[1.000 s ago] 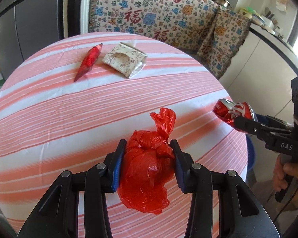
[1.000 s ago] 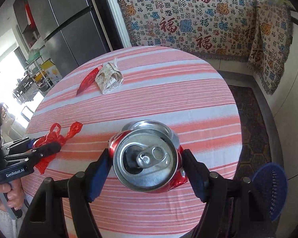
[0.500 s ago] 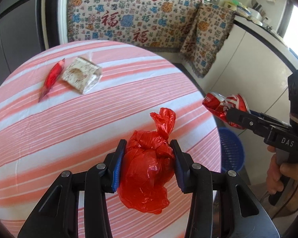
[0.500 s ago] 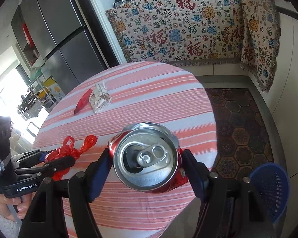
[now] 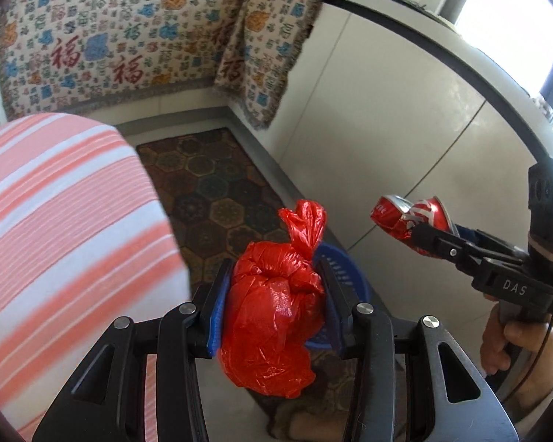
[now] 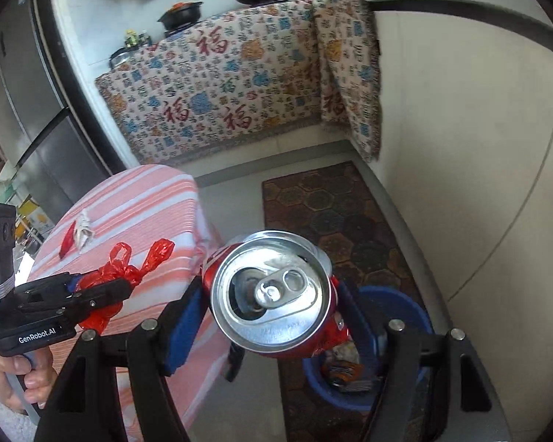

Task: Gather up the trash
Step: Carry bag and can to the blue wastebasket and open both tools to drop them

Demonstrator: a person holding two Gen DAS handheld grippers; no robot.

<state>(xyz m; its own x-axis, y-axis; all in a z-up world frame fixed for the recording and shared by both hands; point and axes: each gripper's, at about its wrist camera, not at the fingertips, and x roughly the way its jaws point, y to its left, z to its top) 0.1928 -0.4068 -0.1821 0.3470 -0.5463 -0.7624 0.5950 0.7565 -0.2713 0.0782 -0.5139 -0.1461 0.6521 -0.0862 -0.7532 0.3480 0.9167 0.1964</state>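
Note:
My left gripper (image 5: 274, 296) is shut on a knotted red plastic bag (image 5: 272, 316), held past the table edge above the floor. A blue basket (image 5: 344, 276) peeks out behind the bag. My right gripper (image 6: 272, 316) is shut on a crushed red soda can (image 6: 272, 291), top facing the camera, above the blue basket (image 6: 394, 305) that holds some trash. In the left wrist view the can (image 5: 409, 217) and right gripper (image 5: 420, 230) hang at the right. In the right wrist view the left gripper (image 6: 125, 280) with the bag (image 6: 118, 276) sits at the left. A red wrapper (image 6: 67, 239) and a crumpled paper packet (image 6: 83, 228) lie on the table.
The round table with a striped pink cloth (image 6: 140, 213) is at the left. A patterned rug (image 6: 335, 213) covers the floor beside white cabinets (image 6: 461, 147). A patterned cloth (image 6: 217, 95) drapes the counter, pans on top. A grey fridge (image 6: 22, 92) stands far left.
Both grippers have swung right off the table with the bag and can still gripped. The blue basket and rug now lie beneath them; the wrapper and packet left the left wrist view.

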